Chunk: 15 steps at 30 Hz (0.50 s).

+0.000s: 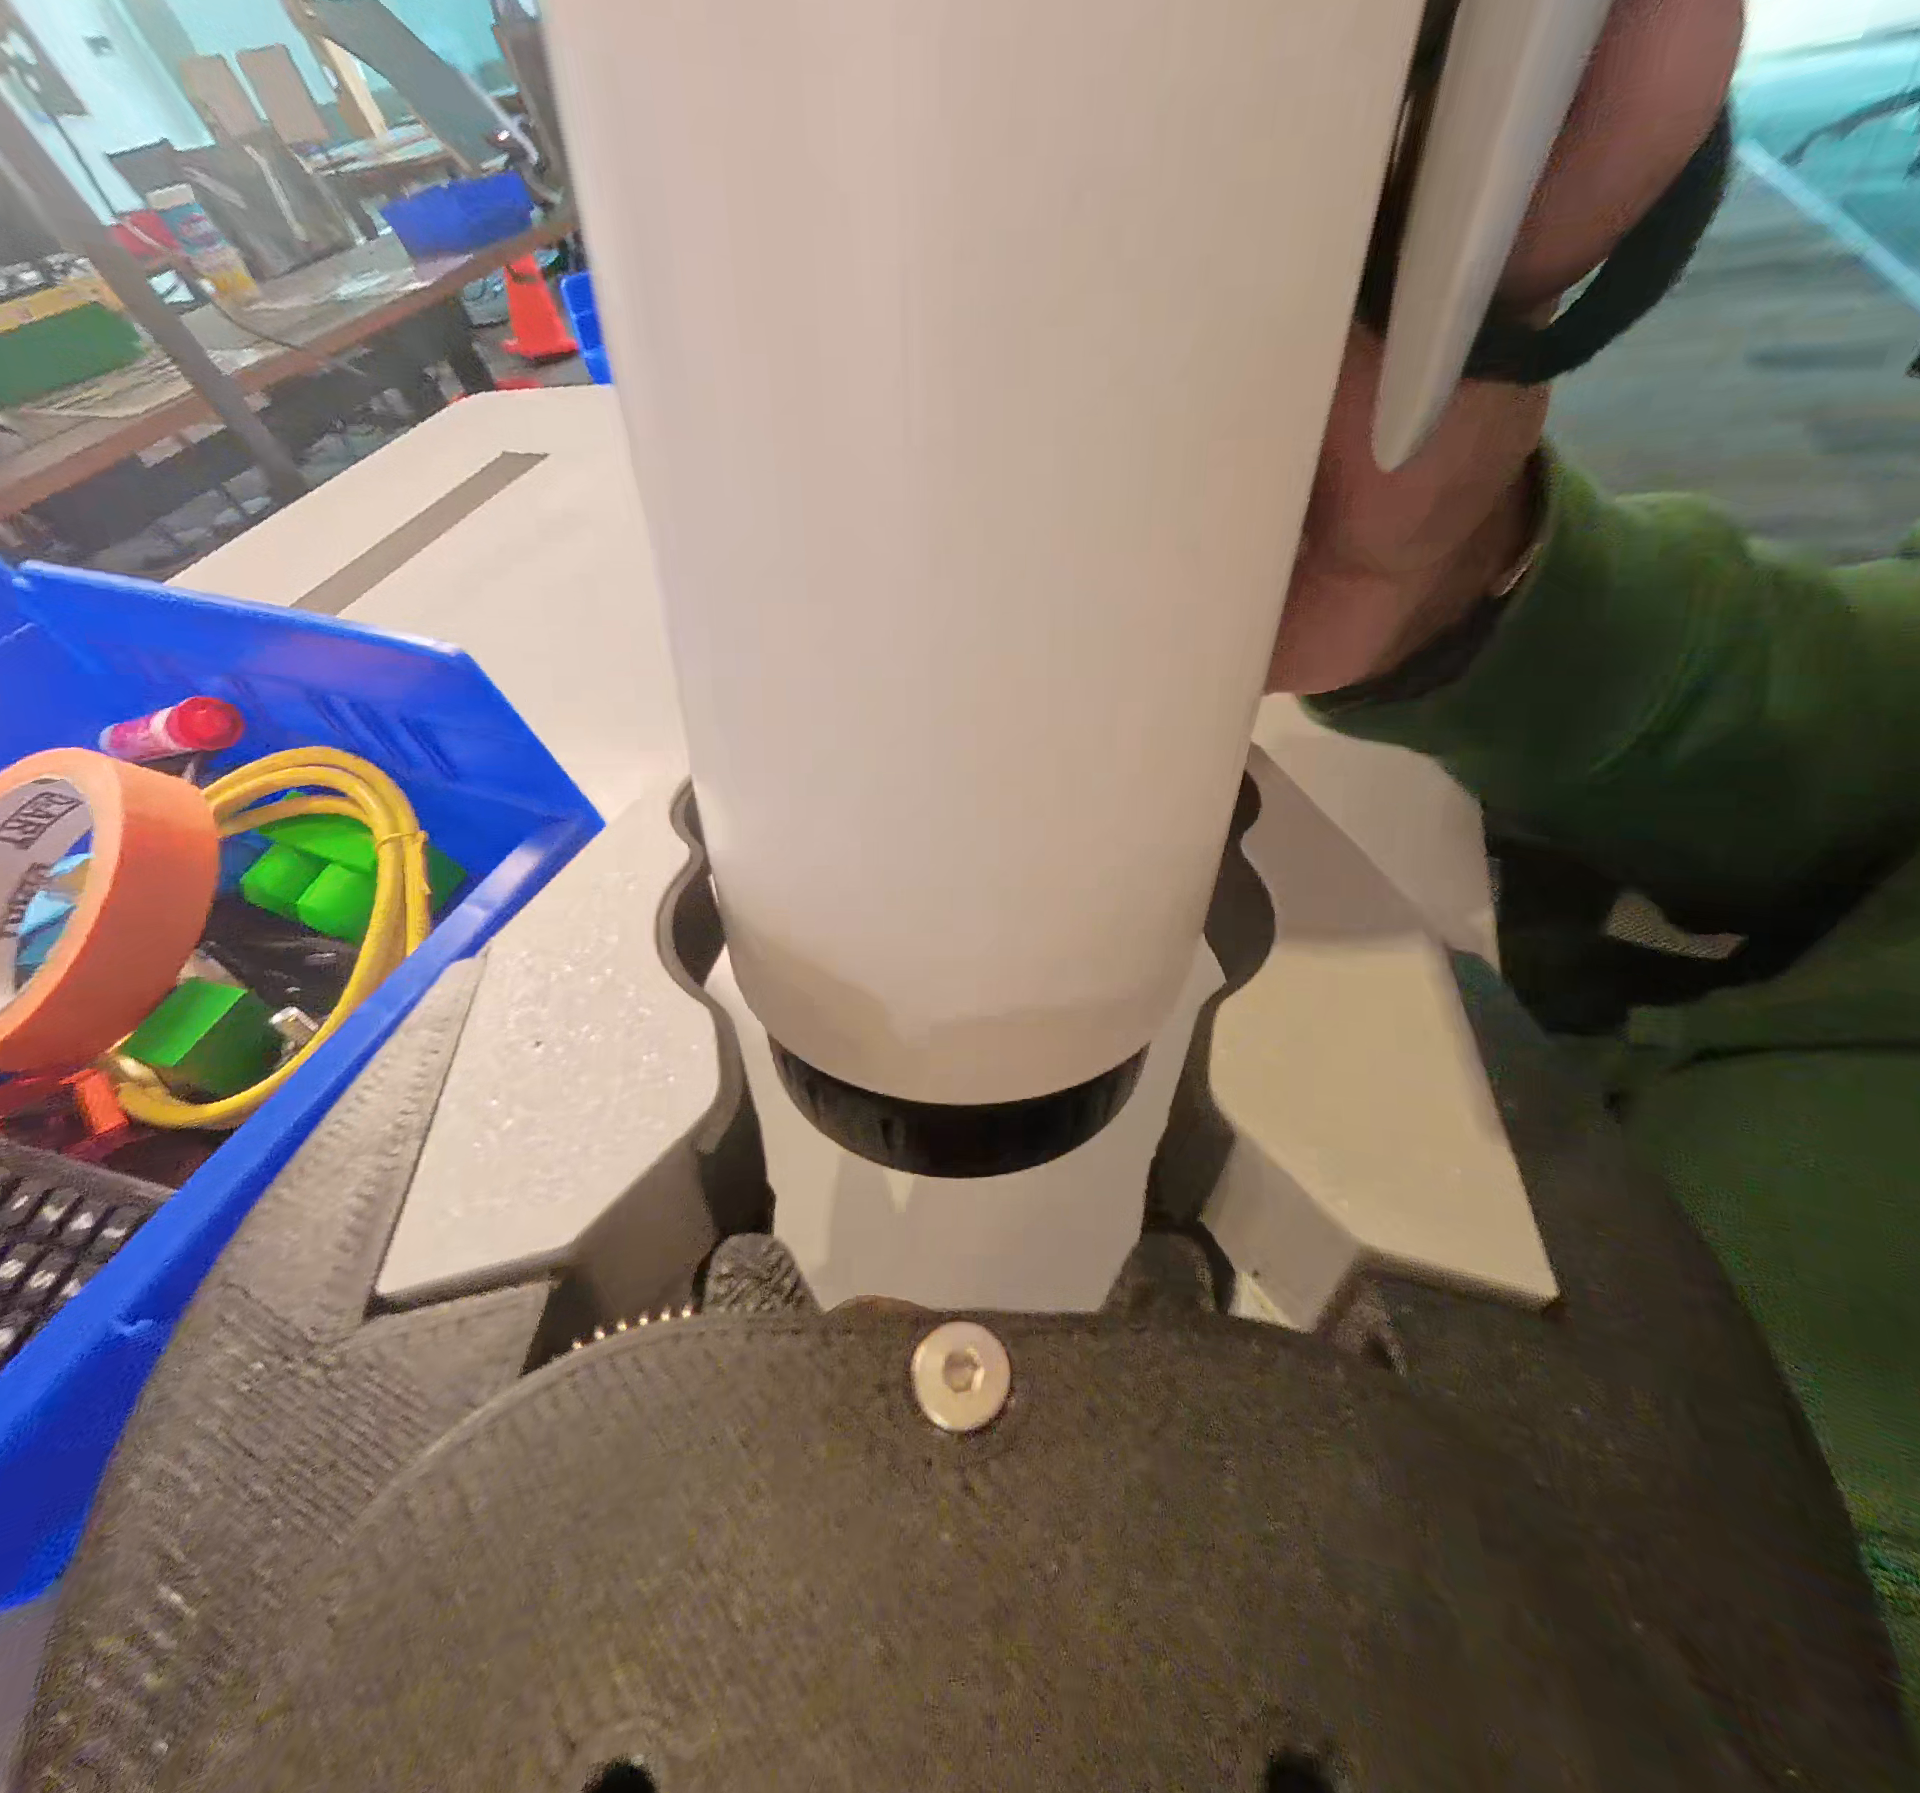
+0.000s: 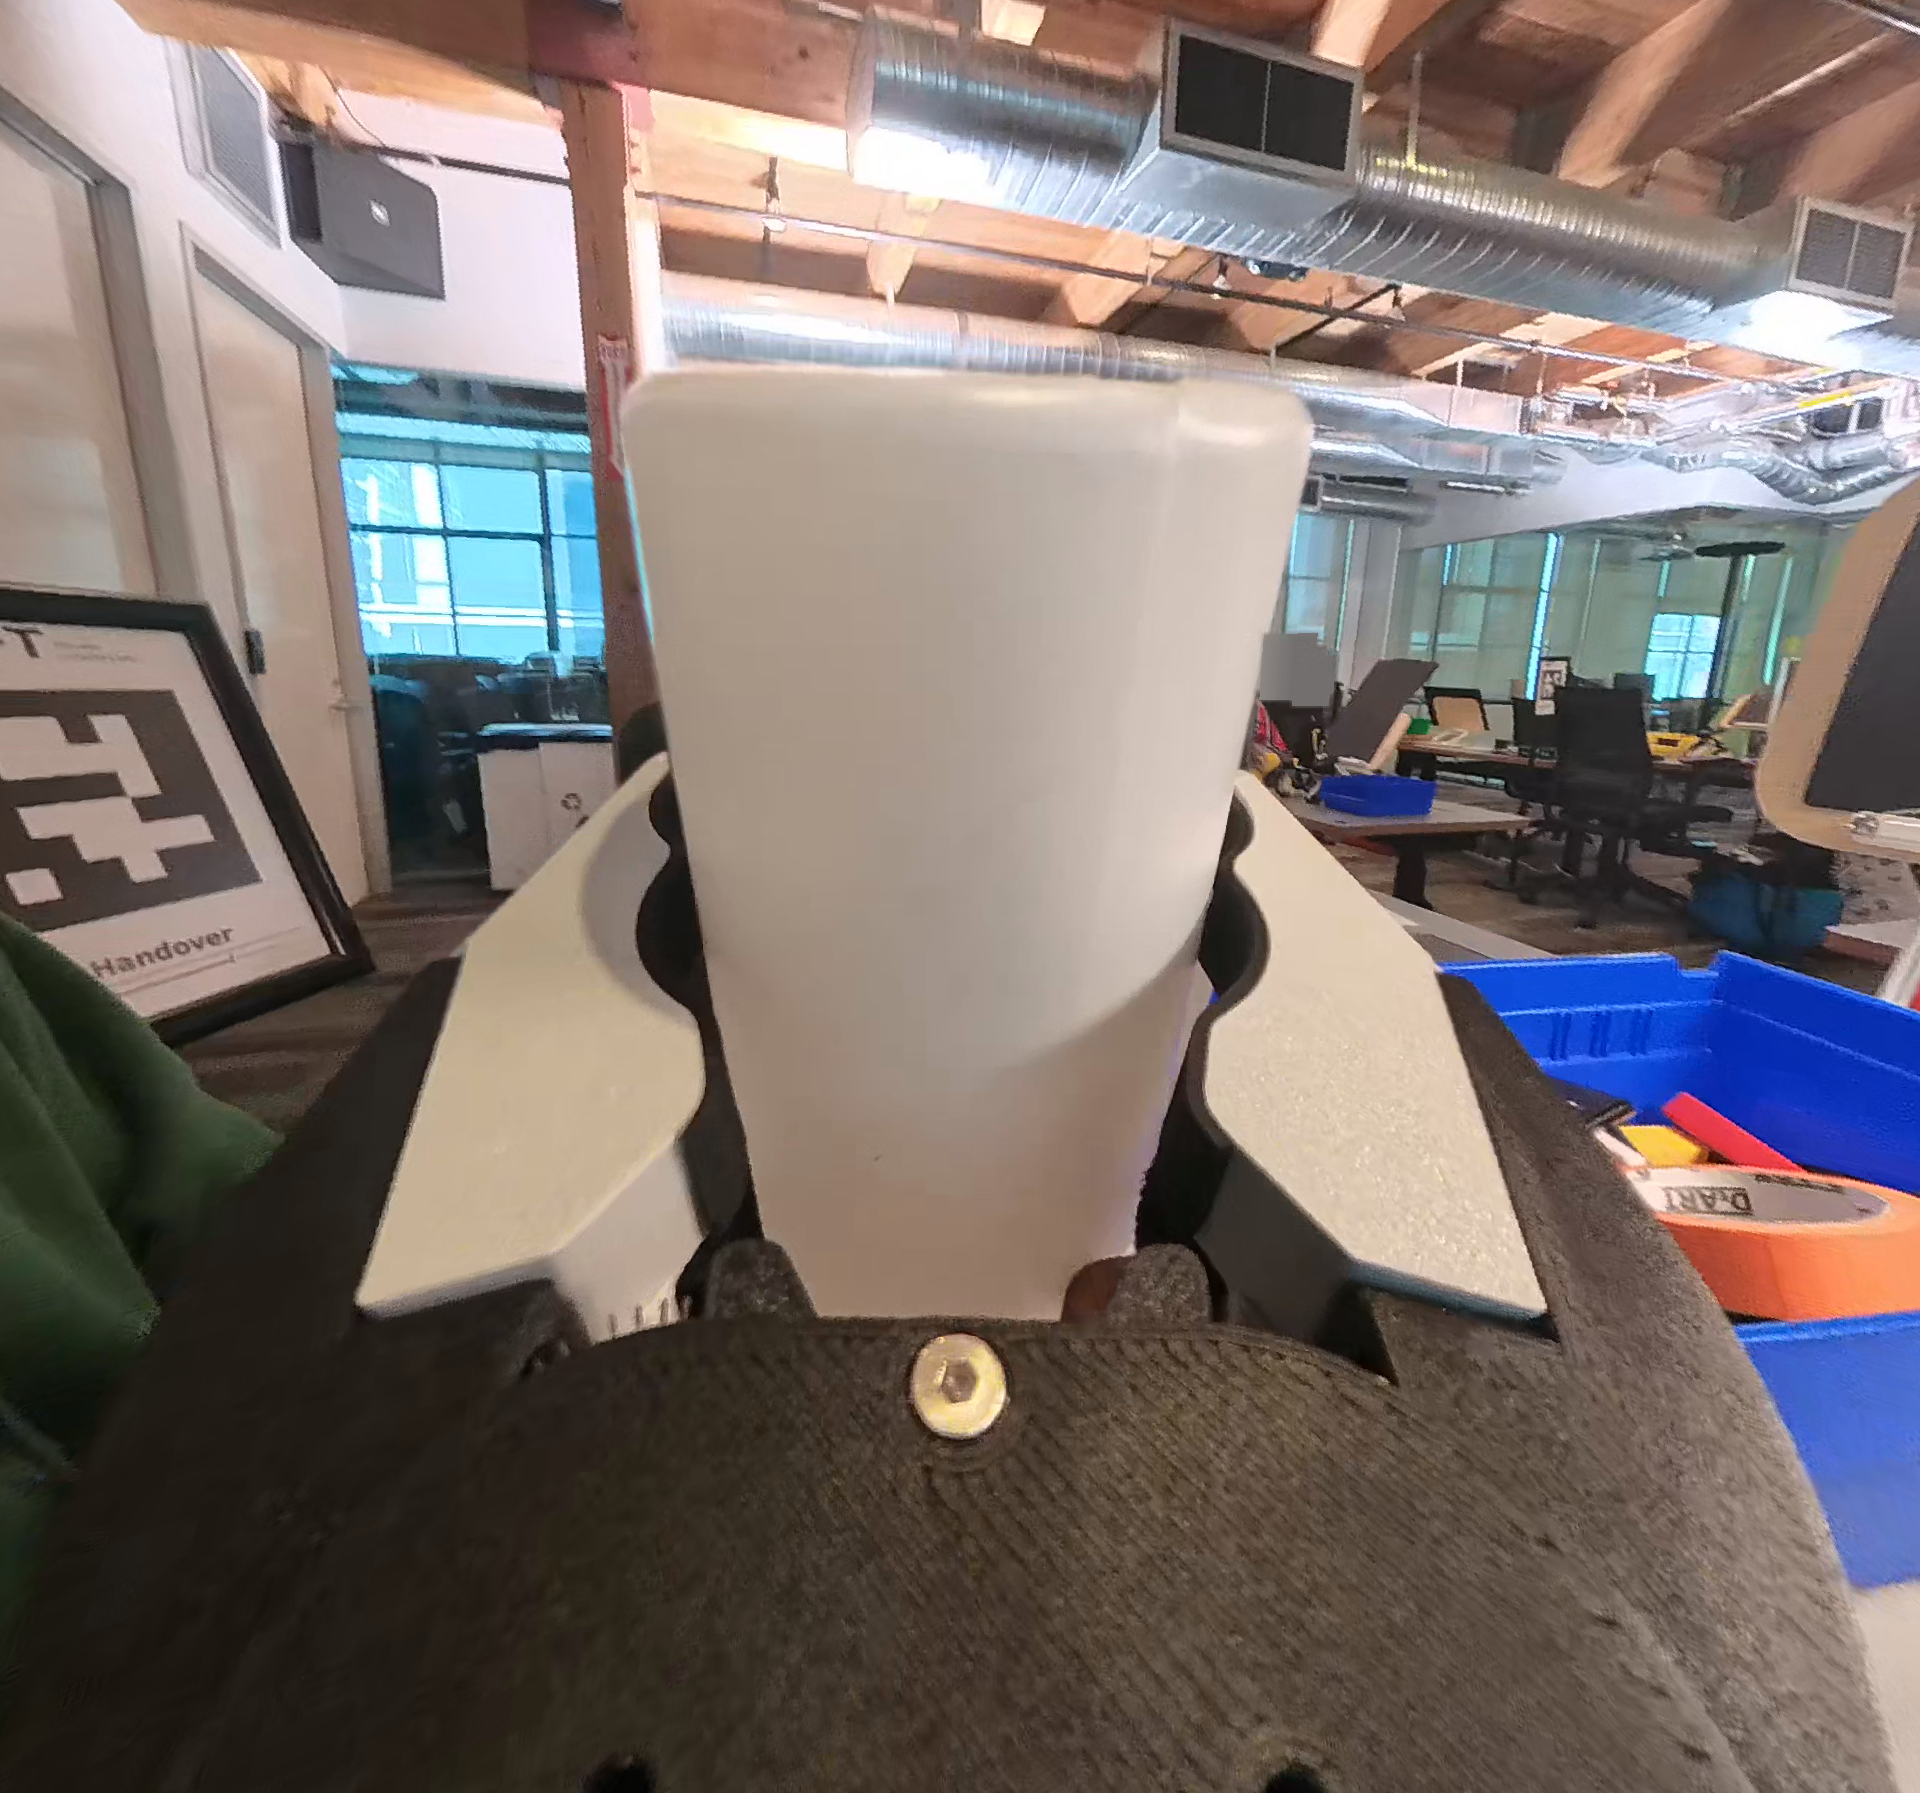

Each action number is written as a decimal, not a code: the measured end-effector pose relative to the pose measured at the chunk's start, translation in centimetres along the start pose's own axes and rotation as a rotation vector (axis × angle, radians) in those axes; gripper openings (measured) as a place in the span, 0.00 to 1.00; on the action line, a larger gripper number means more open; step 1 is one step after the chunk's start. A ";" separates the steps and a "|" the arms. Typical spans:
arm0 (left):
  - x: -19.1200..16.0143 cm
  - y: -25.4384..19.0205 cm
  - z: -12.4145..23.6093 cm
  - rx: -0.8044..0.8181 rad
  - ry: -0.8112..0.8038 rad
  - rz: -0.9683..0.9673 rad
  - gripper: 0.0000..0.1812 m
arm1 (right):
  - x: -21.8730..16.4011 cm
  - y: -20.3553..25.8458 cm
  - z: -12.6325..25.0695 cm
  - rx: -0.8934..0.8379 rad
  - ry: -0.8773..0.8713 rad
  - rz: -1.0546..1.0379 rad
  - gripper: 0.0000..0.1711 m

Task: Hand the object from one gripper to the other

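A white bottle [image 1: 935,393] with a black cap [image 1: 956,1109] fills the middle of the left wrist view, cap end toward the camera. My left gripper [image 1: 966,787] is closed around it just above the cap, with both pads against its sides. The other gripper's white finger [image 1: 1496,185] and a hand sit at the bottle's upper right. In the right wrist view the same bottle [image 2: 956,704] stands between the fingers of my right gripper [image 2: 951,777], and the pads press on its sides. The bottle's far end is blurred.
A blue bin [image 1: 343,663] at the left holds an orange tape roll [image 1: 94,902], a yellow cable [image 1: 384,870] and green blocks; it also shows in the right wrist view [image 2: 1714,1037]. A grey table [image 1: 488,538] lies beneath. A green sleeve [image 1: 1683,704] is at the right. A framed marker board [image 2: 156,808] leans at the left. The tips of one gripper are about 12 cm away from the tips of the other.
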State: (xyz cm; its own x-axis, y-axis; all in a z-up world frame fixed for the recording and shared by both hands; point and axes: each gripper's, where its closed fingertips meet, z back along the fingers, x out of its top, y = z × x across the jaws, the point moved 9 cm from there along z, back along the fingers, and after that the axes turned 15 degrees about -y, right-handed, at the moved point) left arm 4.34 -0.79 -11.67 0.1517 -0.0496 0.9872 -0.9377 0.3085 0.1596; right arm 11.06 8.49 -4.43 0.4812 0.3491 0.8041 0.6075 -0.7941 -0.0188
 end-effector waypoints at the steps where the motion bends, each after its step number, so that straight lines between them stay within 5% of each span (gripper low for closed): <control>1: 0.0 0.2 -0.1 0.026 0.010 -0.008 0.53 | 0.0 -0.1 0.0 -0.019 0.007 0.012 0.58; 10: 1.7 2.6 2.2 0.477 -0.048 -0.449 0.52 | 0.7 0.3 0.9 -0.073 0.191 0.404 0.55; 15: 1.6 3.3 3.9 0.544 0.010 -0.732 0.52 | 3.4 1.3 2.5 -0.008 0.292 0.642 0.61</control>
State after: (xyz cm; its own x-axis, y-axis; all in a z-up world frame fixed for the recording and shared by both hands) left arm 0.32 -3.55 -9.59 0.7674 -0.0479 0.6394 -0.6236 -0.2876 0.7269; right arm 15.05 9.93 -3.17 0.5534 -0.3364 0.7620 0.2553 -0.8023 -0.5396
